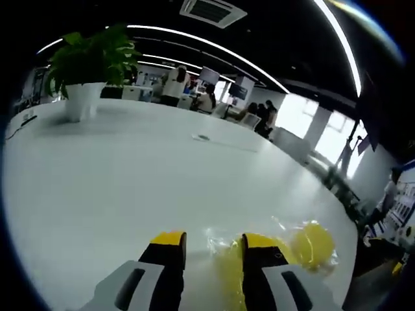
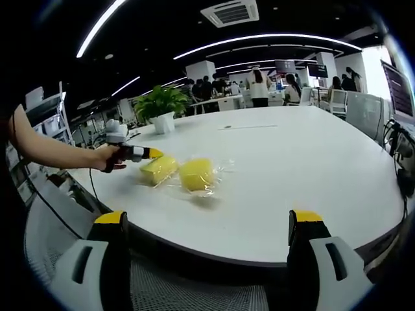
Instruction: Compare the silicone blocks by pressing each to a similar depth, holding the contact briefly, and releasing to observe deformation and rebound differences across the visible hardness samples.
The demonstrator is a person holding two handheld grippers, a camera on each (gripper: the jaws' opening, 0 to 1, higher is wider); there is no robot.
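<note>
Two yellow silicone blocks lie in clear plastic wrap on the white table (image 2: pixel 311 162). In the right gripper view the left block (image 2: pixel 159 167) and the right block (image 2: pixel 196 173) sit near the table's near-left edge. A person's arm (image 2: pixel 45 152) holds my left gripper (image 2: pixel 144 153), whose yellow tip touches the left block. In the left gripper view my left gripper (image 1: pixel 214 240) is open, with one block (image 1: pixel 228 269) low beside its right jaw and the other block (image 1: pixel 314 243) further right. My right gripper (image 2: pixel 207 220) is wide open, back from the table edge, holding nothing.
A potted plant (image 2: pixel 162 107) in a white pot (image 1: pixel 83 98) stands at the table's far side. A small flat object (image 2: pixel 227 127) lies mid-table. People, desks and monitors fill the background. A grey mesh surface (image 2: pixel 194 291) is below the near table edge.
</note>
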